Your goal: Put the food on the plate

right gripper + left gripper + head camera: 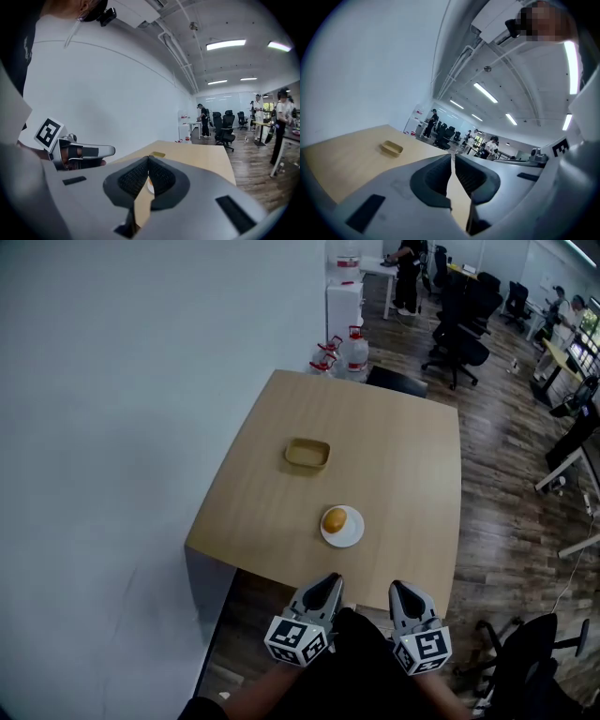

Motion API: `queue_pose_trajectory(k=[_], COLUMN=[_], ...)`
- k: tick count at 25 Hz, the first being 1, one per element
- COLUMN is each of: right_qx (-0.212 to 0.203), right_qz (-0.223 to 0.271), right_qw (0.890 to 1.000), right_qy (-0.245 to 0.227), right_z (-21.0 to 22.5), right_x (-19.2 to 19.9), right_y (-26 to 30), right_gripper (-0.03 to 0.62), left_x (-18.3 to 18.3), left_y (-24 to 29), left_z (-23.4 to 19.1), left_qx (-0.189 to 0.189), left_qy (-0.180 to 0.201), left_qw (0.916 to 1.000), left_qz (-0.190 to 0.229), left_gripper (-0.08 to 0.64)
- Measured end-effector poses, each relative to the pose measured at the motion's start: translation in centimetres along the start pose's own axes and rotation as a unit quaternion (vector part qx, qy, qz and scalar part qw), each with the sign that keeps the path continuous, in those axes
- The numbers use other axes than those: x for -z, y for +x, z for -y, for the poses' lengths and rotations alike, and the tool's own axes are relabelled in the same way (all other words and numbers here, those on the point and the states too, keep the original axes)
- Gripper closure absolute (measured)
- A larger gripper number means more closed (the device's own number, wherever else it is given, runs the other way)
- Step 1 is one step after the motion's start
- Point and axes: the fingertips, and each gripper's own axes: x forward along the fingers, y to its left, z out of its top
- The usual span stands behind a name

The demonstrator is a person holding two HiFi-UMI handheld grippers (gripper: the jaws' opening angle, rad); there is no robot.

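Observation:
A round orange piece of food (335, 519) lies on a small white plate (351, 533) near the front of the wooden table (394, 456). A shallow tan tray (307, 454) sits empty further back and shows in the left gripper view too as the tan tray (392, 148). My left gripper (330, 583) and right gripper (397, 589) hover side by side just off the table's near edge, short of the plate. In the gripper views the left gripper (453, 157) and the right gripper (148, 160) both have jaws closed together with nothing between them.
A white wall runs along the table's left side. Water bottles (353, 351) stand on the floor behind the far edge, with office chairs (455, 343) and people beyond. A black chair (530, 662) stands at my lower right.

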Motion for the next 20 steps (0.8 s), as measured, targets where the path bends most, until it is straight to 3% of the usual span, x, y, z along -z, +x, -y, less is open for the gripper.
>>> queue_pose_trajectory(k=[4,7,12,20], right_qx=[0.022,0.036,0.05,0.064], right_qz=[0.008,0.01,0.019,0.056], right_qw=[1.0,0.999,0.998,0.996], right_qy=[-0.008,0.007,-0.021,-0.024], right_z=[-0.8,-0.6,-0.8,0.3], right_x=[0.4,0.9,1.2,-0.9], right_y=[-1.5,-2.9,-5.0,-6.7], right_gripper=[0.532,0.532,0.532,0.532], left_x=[0.9,1.2,0.9,-1.1], left_y=[-1.7,-2.9,-5.2,-6.5], left_z=[0.5,1.0,1.6,2.0], left_qx=[-0.021,-0.024,-0.037,-0.049], left_qy=[0.049,0.052,0.064,0.102], left_qw=[0.9986,0.9983,0.9972,0.9933], left_qz=[-0.007,-0.009,0.005,0.026], left_gripper=[0.54,0.54,0.54,0.54])
